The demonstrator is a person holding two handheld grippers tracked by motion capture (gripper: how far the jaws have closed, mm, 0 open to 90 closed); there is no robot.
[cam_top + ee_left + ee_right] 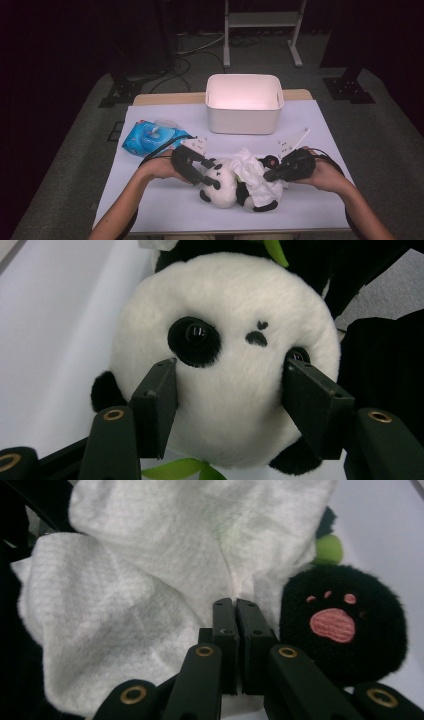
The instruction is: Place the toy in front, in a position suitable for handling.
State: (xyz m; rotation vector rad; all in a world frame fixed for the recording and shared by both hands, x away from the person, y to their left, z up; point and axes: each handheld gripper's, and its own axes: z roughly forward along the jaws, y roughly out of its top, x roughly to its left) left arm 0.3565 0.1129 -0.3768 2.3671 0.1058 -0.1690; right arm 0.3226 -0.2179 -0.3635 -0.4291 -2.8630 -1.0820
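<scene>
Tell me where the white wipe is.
High view: the white wipe lies draped over the panda toy, near the table's front edge, pinched by the right gripper.

— What's everything sitting on?

— A rectangular table covered by a pale lilac-white sheet [165, 205]; a strip of bare light wood shows along its far edge.

— And what lies on the sheet?

— At the far middle stands a white rectangular plastic tub [244, 103], open at the top. Toward the left lies a blue crinkly plastic packet of wipes [150, 137], flat on the sheet and well apart from the tub. Near the front middle lies a black-and-white plush panda toy [227, 187], with a white crumpled cloth wipe [256, 176] draped over its body.
</scene>
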